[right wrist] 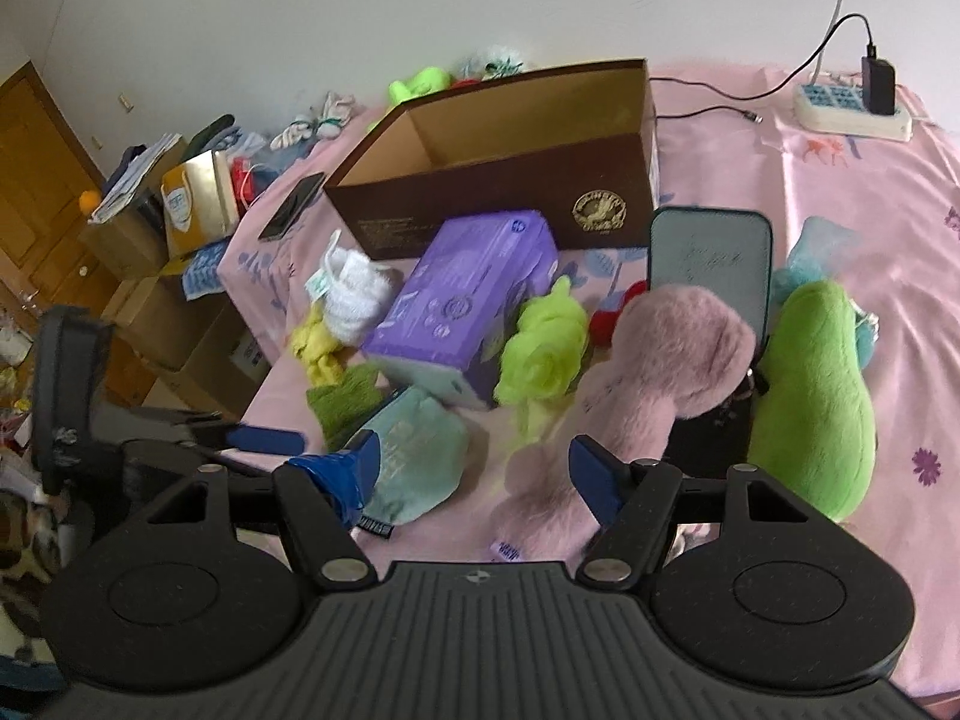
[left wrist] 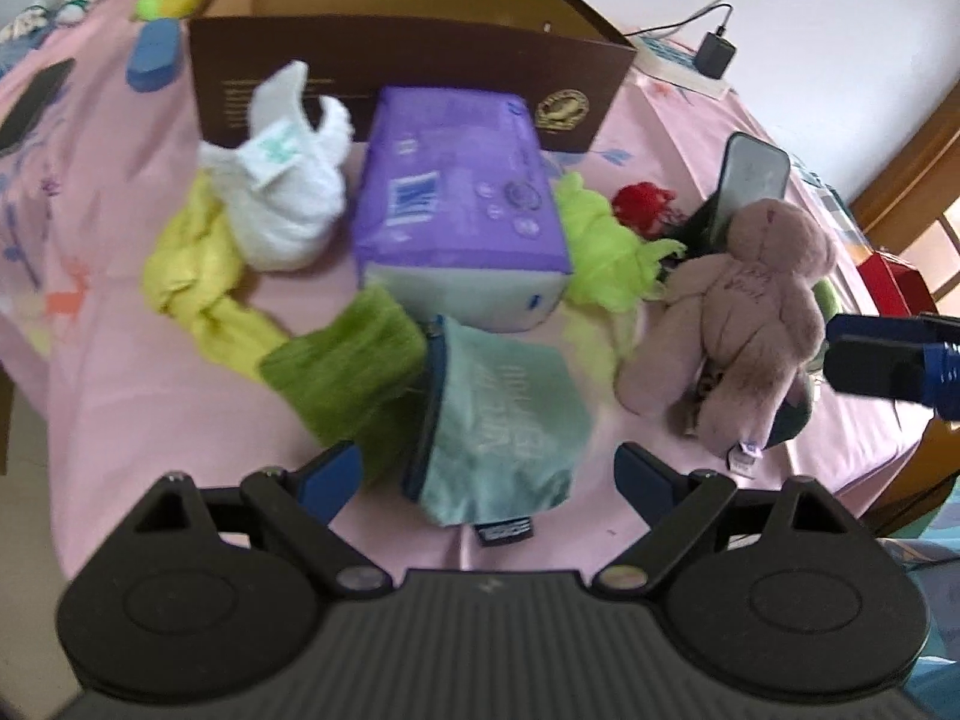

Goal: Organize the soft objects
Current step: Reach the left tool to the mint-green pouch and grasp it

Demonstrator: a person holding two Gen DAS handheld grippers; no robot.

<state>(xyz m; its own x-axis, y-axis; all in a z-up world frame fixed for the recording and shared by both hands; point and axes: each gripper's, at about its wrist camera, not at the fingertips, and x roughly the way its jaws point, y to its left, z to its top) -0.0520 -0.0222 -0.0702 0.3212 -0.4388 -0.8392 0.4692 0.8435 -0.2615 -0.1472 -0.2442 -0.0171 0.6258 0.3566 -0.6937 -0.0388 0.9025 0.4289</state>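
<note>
Soft items lie in a heap on the pink bedsheet [left wrist: 150, 396] before an open brown cardboard box [left wrist: 408, 42]. My left gripper [left wrist: 489, 474] is open, its fingertips on either side of the near end of a teal zip pouch [left wrist: 504, 420]. Beside the pouch are a green towel [left wrist: 348, 372], a yellow cloth [left wrist: 192, 264], white socks [left wrist: 282, 198] and a purple soft pack [left wrist: 462, 204]. My right gripper [right wrist: 477, 474] is open, with the legs of a pink teddy bear [right wrist: 648, 372] lying between its fingers, not pinched. A green plush [right wrist: 810, 396] lies right of the bear.
A lime fluffy piece [right wrist: 546, 354], a red item [left wrist: 642, 204] and a dark upright case [right wrist: 708, 264] sit behind the bear. A power strip [right wrist: 852, 108] with a charger lies at the back. A phone [right wrist: 291, 207] rests near the bed's left edge, with boxes [right wrist: 180, 324] on the floor beyond.
</note>
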